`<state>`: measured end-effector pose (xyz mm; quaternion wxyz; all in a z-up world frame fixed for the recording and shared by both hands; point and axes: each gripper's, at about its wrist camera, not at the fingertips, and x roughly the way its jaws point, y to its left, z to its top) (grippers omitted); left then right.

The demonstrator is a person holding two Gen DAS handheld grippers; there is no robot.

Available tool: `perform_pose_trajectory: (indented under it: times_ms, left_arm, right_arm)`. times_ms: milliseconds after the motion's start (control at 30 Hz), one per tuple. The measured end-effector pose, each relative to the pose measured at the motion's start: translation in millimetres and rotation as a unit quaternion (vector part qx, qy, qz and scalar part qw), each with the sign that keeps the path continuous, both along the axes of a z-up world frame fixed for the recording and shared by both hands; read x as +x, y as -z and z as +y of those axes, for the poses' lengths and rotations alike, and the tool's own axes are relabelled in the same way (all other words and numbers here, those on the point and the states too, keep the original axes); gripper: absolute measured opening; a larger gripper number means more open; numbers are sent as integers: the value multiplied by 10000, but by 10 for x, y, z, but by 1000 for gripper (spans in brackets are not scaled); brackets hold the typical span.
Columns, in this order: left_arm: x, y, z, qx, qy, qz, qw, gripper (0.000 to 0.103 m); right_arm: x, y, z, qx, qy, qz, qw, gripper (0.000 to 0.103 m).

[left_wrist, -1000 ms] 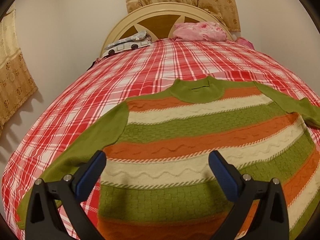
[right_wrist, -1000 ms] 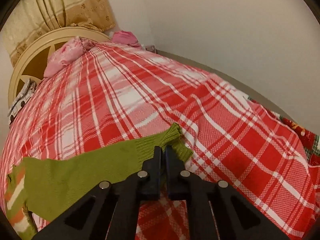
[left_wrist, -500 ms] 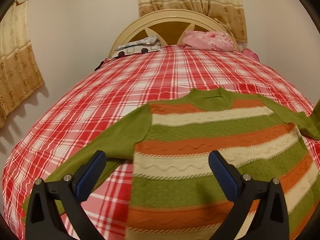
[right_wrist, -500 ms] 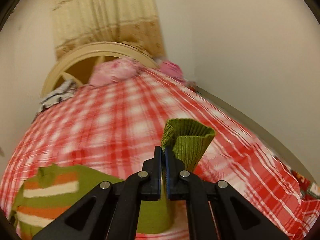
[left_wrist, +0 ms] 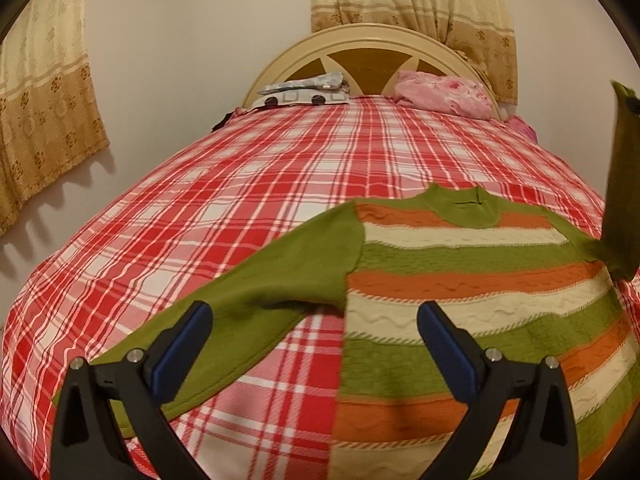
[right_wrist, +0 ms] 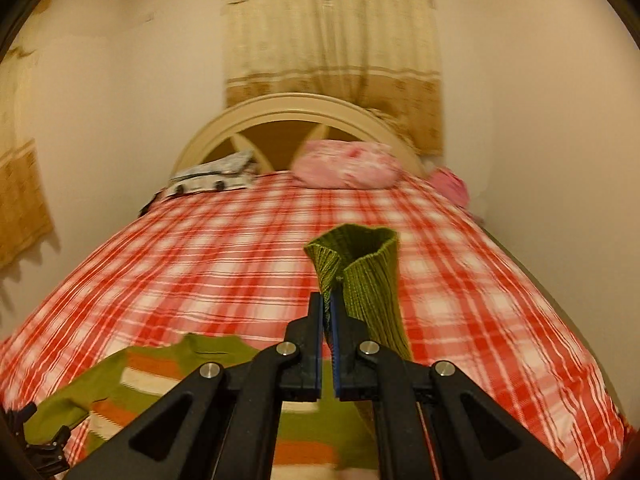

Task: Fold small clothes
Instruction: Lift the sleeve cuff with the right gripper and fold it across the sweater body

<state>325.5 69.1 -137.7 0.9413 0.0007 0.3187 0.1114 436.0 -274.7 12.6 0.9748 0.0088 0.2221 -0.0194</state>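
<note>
- Right gripper: jaws pressed together on the ribbed cuff of the sweater's green right sleeve; the cuff stands up above the tips, lifted clear of the bed.
- Left gripper: jaws wide apart, holding nothing; it hovers over the near left edge of the sweater, with the left sleeve passing under its left finger.
- Sweater: green, orange and cream stripes, lying flat on the red plaid bed, collar toward the far headboard, hem near.
- Key relation: the raised sleeve hangs at the sweater's right edge, and the body lies to the left of and below the right gripper. Folding the sleeve in likely means carrying the cuff leftward across the chest. The right hand is the one engaged.
</note>
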Motion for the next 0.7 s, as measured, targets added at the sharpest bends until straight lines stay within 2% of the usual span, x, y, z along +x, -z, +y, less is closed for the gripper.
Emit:
perform_pose_trajectory:
  times_ms: [200,300,600,700]
  left_arm:
    - [-36,33,258,-62,-170,-34,9998,103]
    - [-52,63,379,-111,-254,-19,9996,103]
    - [-82,206,651,-203,-480,129,9986,103]
    - [-76,249,706,-236,-523,195,9982,103]
  right_arm:
    - [150,63,921,-381,-723,-52,9966,2]
    - [232,185,1311,-372,-1000,13,9943,2]
    - [384,931,2283,-60,-1595,522,9858,2]
    - [401,1230,2495,-140,-1700,732,9826,2]
